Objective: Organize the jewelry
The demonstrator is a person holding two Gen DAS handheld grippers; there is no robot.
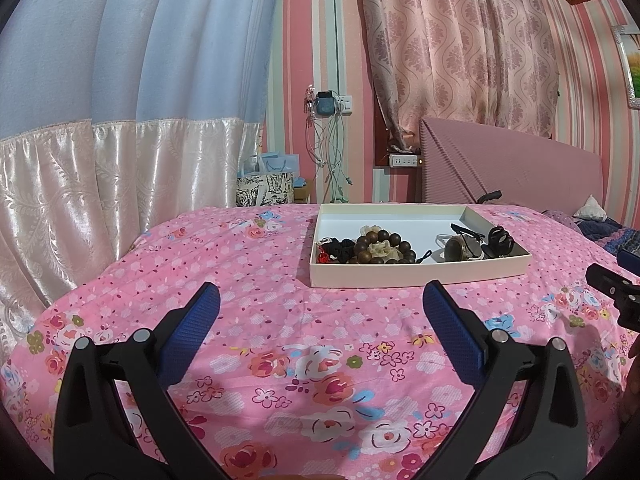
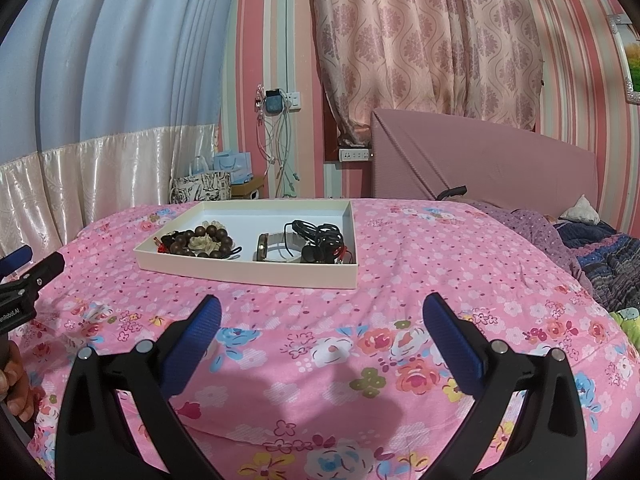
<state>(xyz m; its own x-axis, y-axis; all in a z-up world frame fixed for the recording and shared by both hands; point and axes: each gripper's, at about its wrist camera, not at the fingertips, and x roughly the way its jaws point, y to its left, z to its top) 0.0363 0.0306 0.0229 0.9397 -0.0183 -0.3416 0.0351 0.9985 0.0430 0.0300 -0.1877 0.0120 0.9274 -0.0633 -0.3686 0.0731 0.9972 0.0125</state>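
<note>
A shallow cream box lies on the pink floral bedspread ahead of both grippers. Inside it, on the left, a brown wooden bead bracelet lies with a pale flower piece and black and red cords. On the right of the box rest a metal watch and a black corded piece. My left gripper is open and empty, well short of the box. My right gripper is open and empty too, just short of the box's near wall.
The bedspread spreads wide around the box. A pink headboard and rumpled dark bedding lie at the far right. Bags and hanging cables stand beyond the bed's far edge by the curtains.
</note>
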